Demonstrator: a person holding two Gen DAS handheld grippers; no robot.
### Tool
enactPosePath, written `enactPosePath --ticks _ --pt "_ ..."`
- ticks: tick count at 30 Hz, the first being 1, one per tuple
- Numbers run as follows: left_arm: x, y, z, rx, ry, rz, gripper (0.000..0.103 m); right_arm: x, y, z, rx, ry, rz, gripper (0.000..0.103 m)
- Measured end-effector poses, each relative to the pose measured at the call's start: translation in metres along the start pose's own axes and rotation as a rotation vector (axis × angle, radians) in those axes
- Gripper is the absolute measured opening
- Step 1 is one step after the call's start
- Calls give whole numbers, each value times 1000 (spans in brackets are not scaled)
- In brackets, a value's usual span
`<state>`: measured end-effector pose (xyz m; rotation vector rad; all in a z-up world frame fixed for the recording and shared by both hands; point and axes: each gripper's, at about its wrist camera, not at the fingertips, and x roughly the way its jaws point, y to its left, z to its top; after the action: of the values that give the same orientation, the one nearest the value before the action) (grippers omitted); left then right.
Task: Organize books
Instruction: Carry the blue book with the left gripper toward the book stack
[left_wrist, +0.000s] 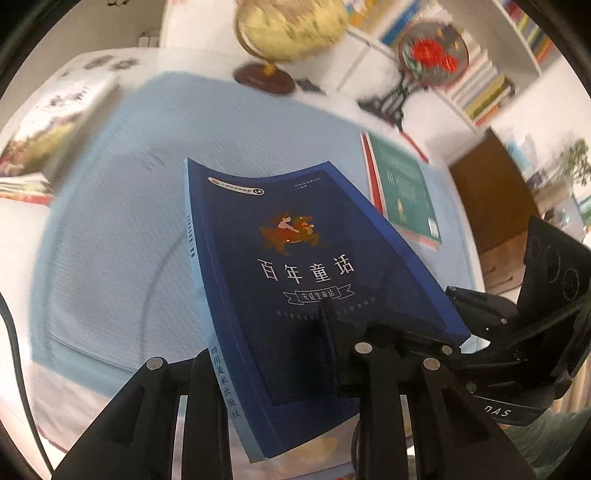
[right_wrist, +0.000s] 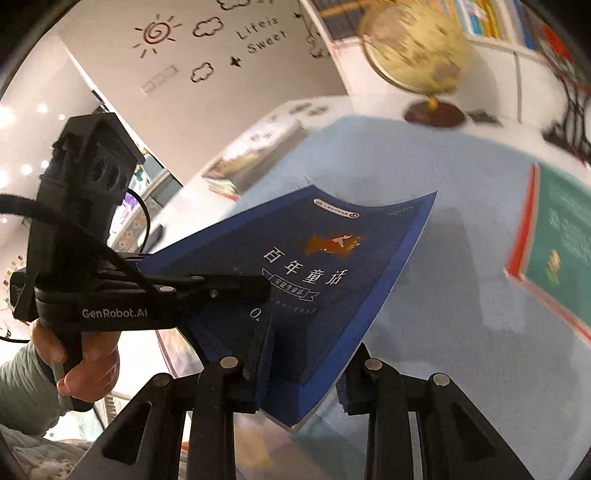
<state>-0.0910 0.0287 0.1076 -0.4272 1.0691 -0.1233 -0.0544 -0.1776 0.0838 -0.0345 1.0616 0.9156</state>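
Where clamped, bowed dark-blue book (left_wrist: 295, 258)

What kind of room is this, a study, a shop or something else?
Probably a home study or reading room: a globe on the table, white shelves packed with books, and a wall decal of sun and clouds.

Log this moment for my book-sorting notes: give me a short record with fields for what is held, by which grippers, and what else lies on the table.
held item: blue book, lifted clear of the light blue mat
left gripper: shut on the book's lower edge near the spine
right gripper: shut on the same lower edge, other corner
book pose: cover facing the cameras, tilted, slightly bowed
other books: green book flat on the mat; a stack of books on the table's left side
other objects: globe, round ornament on a stand
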Motion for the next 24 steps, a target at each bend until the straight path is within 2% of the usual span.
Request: enactPosePath --ticks 5,11,17,24 --pt "-46 57 31 36 -57 -5 24 32 51 46 -2 -79 -22 28" --pt "-87 155 80 66 -101 27 23 108 114 115 9 -134 -19 29" --pt "-90 233 128 53 -100 45 23 177 146 168 44 -142 -42 29" --pt "-62 298 172 29 -58 29 24 240 146 210 136 -118 -96 29"
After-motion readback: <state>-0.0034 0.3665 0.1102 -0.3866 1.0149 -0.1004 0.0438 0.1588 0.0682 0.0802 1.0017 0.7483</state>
